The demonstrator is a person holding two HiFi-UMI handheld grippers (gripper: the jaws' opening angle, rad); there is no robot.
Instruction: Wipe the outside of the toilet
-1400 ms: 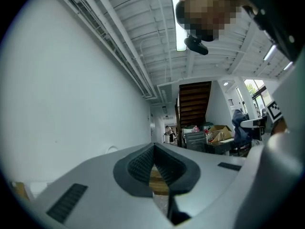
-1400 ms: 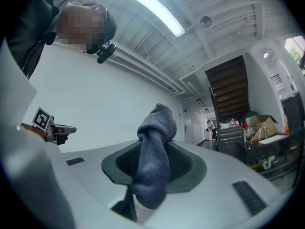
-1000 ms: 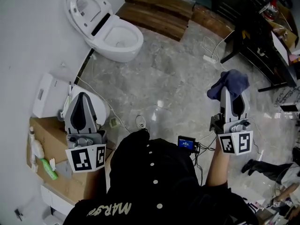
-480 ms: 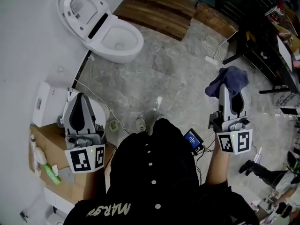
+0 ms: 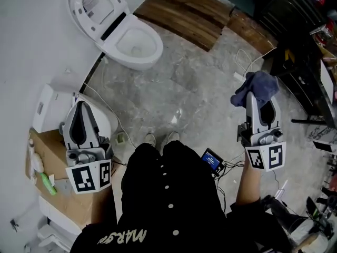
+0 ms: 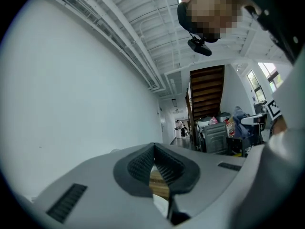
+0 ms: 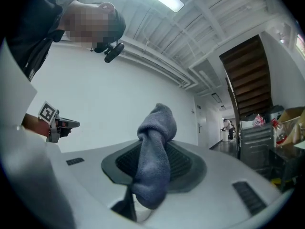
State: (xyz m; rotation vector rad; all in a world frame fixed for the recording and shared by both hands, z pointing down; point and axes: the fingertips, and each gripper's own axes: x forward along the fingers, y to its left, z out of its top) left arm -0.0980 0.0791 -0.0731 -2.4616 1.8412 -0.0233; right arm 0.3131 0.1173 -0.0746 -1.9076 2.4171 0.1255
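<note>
Blue-grey microfibre, soft and limp: that is the cloth I have pinched in my right gripper, whose jaws are pressed together on a fold of it. A knotted-looking bunch stands above the tips and a short tail hangs below. It weighs next to nothing and will flop wherever I tilt it, so I judge the hold by the middle fold is right, leaving the bunched end free to press against a surface.

My left gripper carries nothing; its jaws meet at the tips. It hangs over the cardboard box by the white wall.

The toilet stands well apart from both grippers, across the grey stone floor, with its lid raised and a wooden platform just beside it. I expect the glazed white body to be hard, slick and fixed in place, so the cloth should slide easily over the bowl's outer curve. The hinged lid may swing if I push it. Wiping has not begun.
</note>
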